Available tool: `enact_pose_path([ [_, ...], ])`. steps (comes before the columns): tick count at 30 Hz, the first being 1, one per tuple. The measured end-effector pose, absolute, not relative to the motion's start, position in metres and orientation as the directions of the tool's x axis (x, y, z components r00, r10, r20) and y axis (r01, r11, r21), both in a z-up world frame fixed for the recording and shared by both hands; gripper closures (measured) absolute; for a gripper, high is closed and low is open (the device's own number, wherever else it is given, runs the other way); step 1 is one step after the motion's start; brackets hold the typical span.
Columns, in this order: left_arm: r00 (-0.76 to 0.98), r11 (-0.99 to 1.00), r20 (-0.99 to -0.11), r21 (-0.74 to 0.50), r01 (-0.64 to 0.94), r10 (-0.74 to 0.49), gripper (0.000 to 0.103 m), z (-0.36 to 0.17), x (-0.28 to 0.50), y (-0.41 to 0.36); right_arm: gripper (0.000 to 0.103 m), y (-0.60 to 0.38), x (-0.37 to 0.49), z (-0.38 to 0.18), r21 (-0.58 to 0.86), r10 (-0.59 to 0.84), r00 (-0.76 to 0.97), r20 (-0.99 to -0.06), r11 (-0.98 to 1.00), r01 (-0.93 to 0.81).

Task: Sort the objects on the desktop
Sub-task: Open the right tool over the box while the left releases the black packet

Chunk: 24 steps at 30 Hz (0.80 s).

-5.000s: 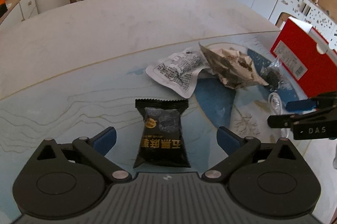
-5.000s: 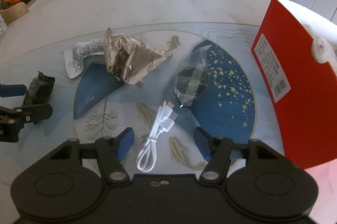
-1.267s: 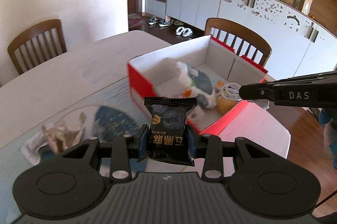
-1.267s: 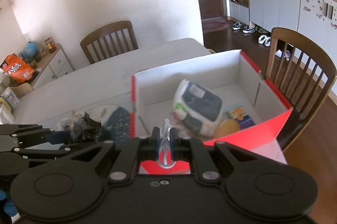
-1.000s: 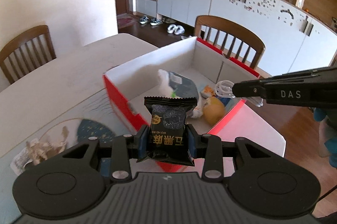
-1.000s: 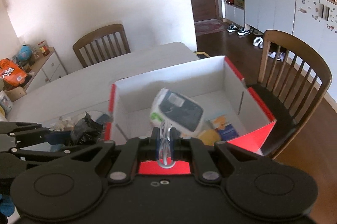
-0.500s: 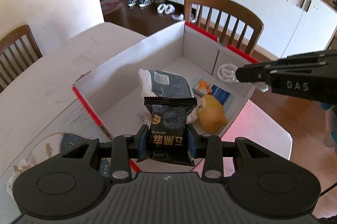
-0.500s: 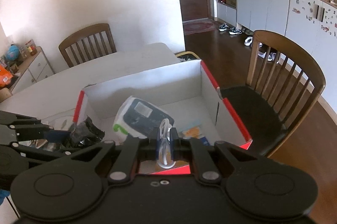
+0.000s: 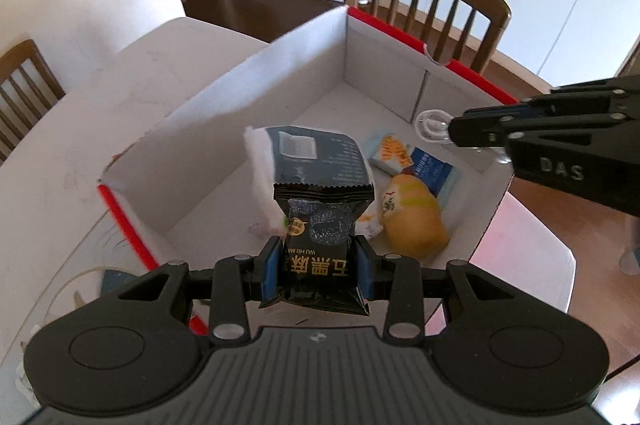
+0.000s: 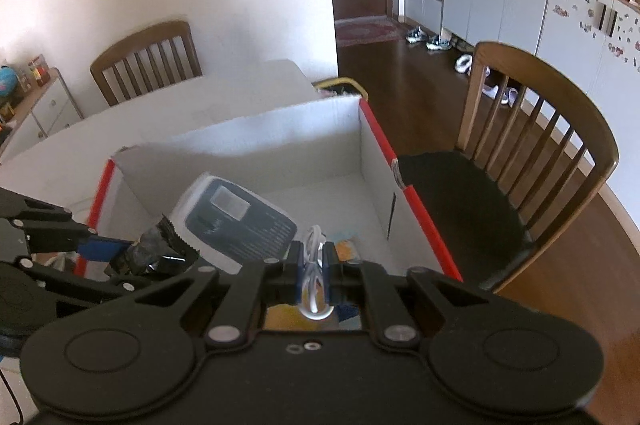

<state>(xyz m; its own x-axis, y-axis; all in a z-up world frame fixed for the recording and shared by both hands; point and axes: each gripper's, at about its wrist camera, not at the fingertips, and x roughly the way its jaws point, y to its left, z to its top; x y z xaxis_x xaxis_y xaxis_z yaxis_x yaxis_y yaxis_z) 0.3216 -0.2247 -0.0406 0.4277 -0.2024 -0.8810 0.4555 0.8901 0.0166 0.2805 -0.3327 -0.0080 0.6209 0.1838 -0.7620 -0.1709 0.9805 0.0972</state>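
Black snack packet [image 9: 320, 257] held by left gripper [image 9: 318, 267] and white cable [image 10: 314, 265] pinched in right gripper [image 10: 312, 271] have now come above the red box [image 9: 280, 97] ahead, so both seem ready for release.

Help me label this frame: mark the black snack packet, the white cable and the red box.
black snack packet [image 9: 320, 245], left wrist view, front face.
white cable [image 10: 314, 265], right wrist view, pinched loop.
red box [image 10: 404, 165], right wrist view, right rim.

Black foil snack packet with gold lettering [image 9: 320, 245], upright at lower centre, pinched at both sides. Coiled white cable [image 10: 315, 275], clamped low at centre. Behind both, open red cardboard box with white inside [image 9: 288, 73].
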Motion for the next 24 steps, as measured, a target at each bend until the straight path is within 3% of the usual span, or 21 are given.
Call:
enact_pose_path([
  [24, 0.279, 0.866, -0.939, -0.037, 0.498, -0.2, 0.067, -0.079, 0.356, -0.241, 0.094, -0.316, 0.321, -0.062, -0.022, 0.097, 0.51, -0.855, 0.975, -0.223],
])
